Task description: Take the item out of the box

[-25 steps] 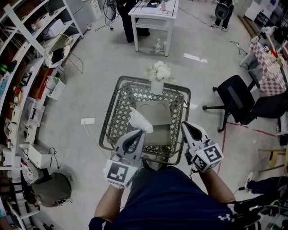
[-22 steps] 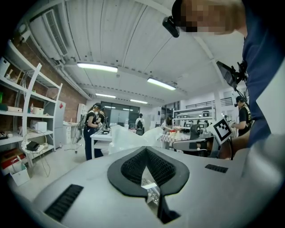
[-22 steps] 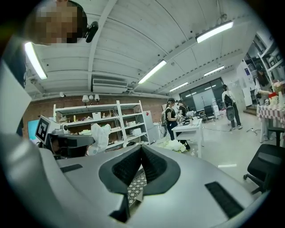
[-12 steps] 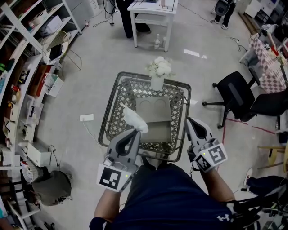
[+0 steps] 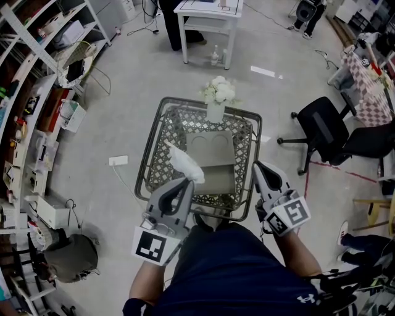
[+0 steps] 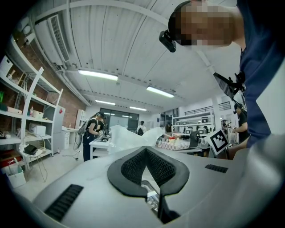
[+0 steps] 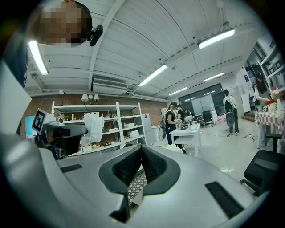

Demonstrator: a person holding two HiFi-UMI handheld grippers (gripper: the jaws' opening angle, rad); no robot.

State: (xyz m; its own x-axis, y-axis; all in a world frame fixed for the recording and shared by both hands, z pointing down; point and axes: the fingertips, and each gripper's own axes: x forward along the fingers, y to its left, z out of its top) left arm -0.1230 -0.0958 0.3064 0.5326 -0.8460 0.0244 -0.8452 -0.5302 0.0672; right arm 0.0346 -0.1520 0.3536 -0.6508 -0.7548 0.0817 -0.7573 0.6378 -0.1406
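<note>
An open cardboard box (image 5: 213,162) lies on a metal lattice table (image 5: 162,162). My left gripper (image 5: 185,182) is shut on a crumpled white plastic bag (image 5: 184,163), which it holds over the box's left edge. In the left gripper view the bag (image 6: 130,137) bulges beyond the closed left gripper (image 6: 145,148). My right gripper (image 5: 259,168) hovers by the table's right rim, shut with nothing in it. In its own view the right gripper (image 7: 141,147) has its pads together, and only lattice shows below them.
A vase of white flowers (image 5: 216,99) stands at the table's far edge. A black office chair (image 5: 324,131) is to the right, and shelving (image 5: 34,92) runs along the left. A white table (image 5: 210,15) and a standing person are beyond. A power strip (image 5: 118,161) lies on the floor.
My left gripper has drawn back slightly toward me and to the left, and the white bag has moved with it. The right gripper has barely shifted.
</note>
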